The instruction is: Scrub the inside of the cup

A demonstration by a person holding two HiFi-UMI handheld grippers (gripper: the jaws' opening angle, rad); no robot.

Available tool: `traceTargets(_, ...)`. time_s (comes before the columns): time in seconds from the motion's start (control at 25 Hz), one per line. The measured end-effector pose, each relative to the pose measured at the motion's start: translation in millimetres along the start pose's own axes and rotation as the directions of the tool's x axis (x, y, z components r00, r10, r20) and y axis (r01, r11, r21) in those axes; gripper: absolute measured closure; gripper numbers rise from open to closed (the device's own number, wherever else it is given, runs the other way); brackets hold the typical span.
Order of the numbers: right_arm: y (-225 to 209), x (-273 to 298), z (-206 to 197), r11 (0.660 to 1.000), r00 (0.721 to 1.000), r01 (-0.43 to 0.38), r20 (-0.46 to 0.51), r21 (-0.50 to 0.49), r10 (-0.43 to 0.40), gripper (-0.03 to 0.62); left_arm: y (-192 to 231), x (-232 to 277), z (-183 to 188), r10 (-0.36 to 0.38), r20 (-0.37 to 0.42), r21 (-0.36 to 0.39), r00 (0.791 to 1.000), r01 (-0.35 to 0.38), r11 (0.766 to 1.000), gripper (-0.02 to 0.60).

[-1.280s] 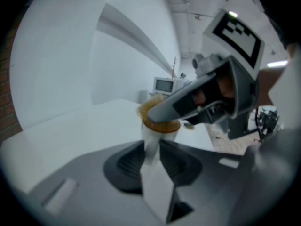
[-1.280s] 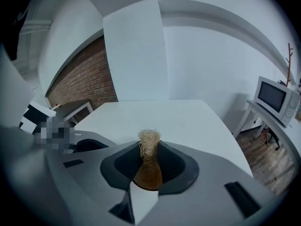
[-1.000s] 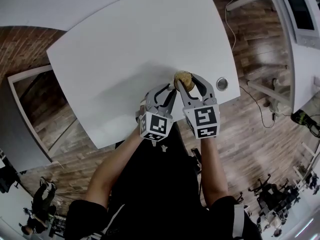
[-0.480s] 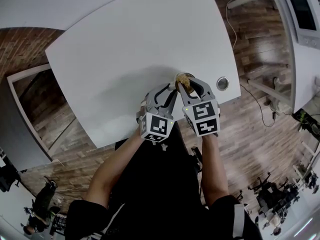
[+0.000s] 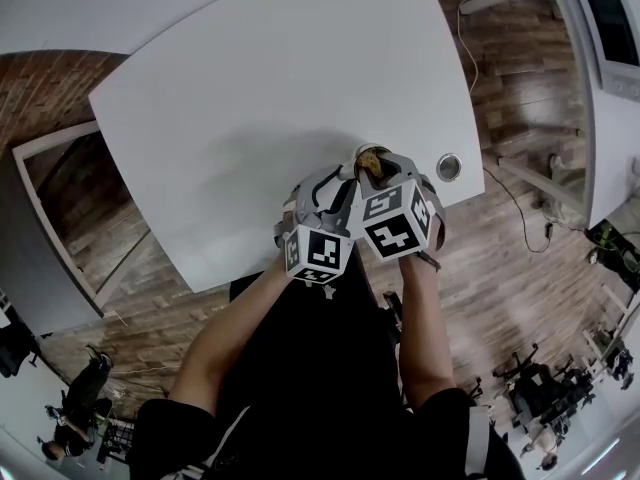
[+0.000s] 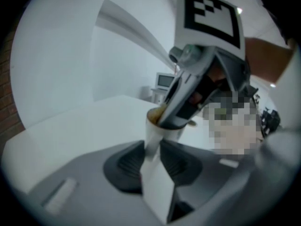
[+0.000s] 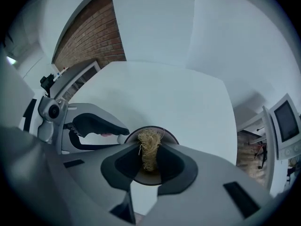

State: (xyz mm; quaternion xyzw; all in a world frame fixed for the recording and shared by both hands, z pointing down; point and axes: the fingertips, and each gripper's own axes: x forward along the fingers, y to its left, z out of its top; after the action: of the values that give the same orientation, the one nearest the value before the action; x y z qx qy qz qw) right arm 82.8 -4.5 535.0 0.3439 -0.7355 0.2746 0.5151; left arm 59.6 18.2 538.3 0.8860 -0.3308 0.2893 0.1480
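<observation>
I see a large white table with a curved edge across the upper head view, standing on a brown wood-plank floor. A round metal grommet sits near its lower right edge. Just left of it is a white cup; whether it rests on the top, I can't tell.

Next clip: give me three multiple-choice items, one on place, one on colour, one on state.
1. Where on the table is the cup? A) middle B) near edge C) far corner
2. The scrubber's colour? A) blue B) straw tan C) black
3. The right gripper is: A) open, empty B) shut on the cup's rim C) shut on the scrubber
Answers: 1 B, it stands by the edge, near the grommet; 2 B, tan fibres show; 3 C, the jaws pinch the scrubber in the cup's mouth.
</observation>
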Motion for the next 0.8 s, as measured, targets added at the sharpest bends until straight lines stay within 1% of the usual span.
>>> traceTargets(0.08,2,4,-1,0.999,0.998,-0.006,-0.056,-0.033,0.004,0.523,-1,0,0,0.007,-0.004,0.043,1.0,-0.007,0.999,0.482)
traceTargets(0.16,0,8,-1,0.997,0.996,0.012,-0.091,-0.081,-0.019,0.524,-4,1,0,0.02,-0.007,0.086,1.0,-0.019,0.996,0.492)
traceTargets(0.2,0,10,-1,0.994,0.995,0.024,-0.097,-0.103,-0.034,0.526,-4,1,-1,0.026,-0.009,0.096,1.0,-0.025,0.995,0.495)
traceTargets(0.32,1,7,-1,0.99,0.995,0.039,-0.083,-0.138,-0.051,0.526,-6,0,-3,0.023,-0.015,0.092,1.0,-0.022,0.996,0.497)
traceTargets(0.48,4,-14,-4,0.983,0.996,0.069,-0.045,-0.172,-0.077,0.525,-14,0,-2,0.003,-0.026,0.096,1.0,-0.001,0.995,0.497)
traceTargets(0.64,9,-35,-1,0.978,0.996,0.089,-0.002,-0.187,-0.091,0.525,-14,0,-2,0.006,-0.025,0.088,1.0,-0.003,0.996,0.497)
traceTargets(0.8,10,-33,-2,0.979,0.996,0.092,0.011,-0.185,-0.091,0.525,-14,0,-2,0.001,-0.026,0.086,1.0,0.002,0.996,0.495)
